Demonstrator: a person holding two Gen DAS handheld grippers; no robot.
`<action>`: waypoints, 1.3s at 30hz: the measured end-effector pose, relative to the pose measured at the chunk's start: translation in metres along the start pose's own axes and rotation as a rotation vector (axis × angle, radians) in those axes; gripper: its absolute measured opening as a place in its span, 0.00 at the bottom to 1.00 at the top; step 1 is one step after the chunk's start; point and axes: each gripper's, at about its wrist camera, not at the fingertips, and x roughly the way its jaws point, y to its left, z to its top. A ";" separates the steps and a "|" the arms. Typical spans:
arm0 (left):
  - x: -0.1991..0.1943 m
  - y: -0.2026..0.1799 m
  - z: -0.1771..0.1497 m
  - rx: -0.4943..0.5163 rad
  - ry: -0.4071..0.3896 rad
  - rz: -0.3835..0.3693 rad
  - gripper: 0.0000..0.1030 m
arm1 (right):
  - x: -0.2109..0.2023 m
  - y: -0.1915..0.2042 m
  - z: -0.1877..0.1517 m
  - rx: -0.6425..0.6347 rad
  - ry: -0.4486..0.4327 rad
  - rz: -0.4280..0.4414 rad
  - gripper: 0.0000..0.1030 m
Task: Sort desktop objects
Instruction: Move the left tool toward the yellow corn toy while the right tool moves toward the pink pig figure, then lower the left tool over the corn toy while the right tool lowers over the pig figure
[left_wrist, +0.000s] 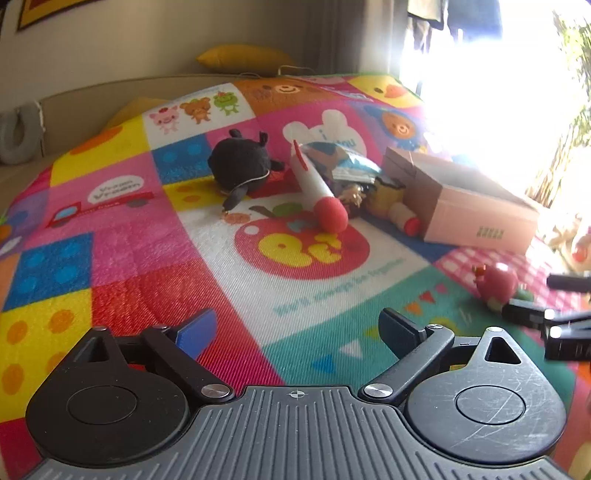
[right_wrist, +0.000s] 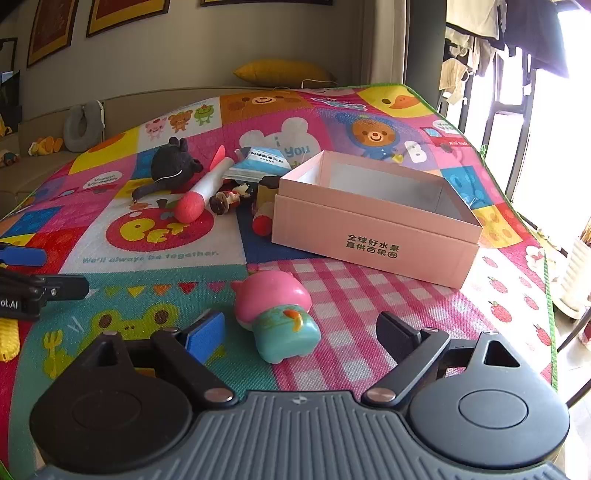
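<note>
My right gripper (right_wrist: 301, 332) is open around a pink and teal toy figure (right_wrist: 273, 295) that lies on its side on the play mat; neither pad touches it. Beyond it stands an open, empty pink box (right_wrist: 373, 236). Left of the box lie a black plush (right_wrist: 171, 162), a white rocket toy with a red foam tip (right_wrist: 201, 192), a small figurine (right_wrist: 231, 197) and a blue and white packet (right_wrist: 264, 160). My left gripper (left_wrist: 297, 328) is open over bare mat with nothing between its fingers. It faces the rocket toy (left_wrist: 317, 188), the black plush (left_wrist: 240, 162) and the box (left_wrist: 476, 214).
The colourful play mat (left_wrist: 147, 258) covers the whole surface, and its green edge (right_wrist: 546, 266) drops off at the right. A yellow cushion (right_wrist: 282, 72) and a grey neck pillow (right_wrist: 83, 125) lie behind it. Bright window glare fills the right of the left wrist view.
</note>
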 end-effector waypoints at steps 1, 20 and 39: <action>0.009 0.001 0.013 -0.036 -0.023 -0.016 0.97 | 0.000 0.000 0.000 0.000 -0.001 -0.002 0.92; 0.006 0.010 0.019 0.002 0.101 -0.138 1.00 | 0.001 0.013 0.010 -0.051 -0.043 0.017 0.98; 0.037 -0.079 0.012 0.427 0.084 -0.331 1.00 | 0.007 -0.031 -0.008 0.000 0.024 -0.188 0.99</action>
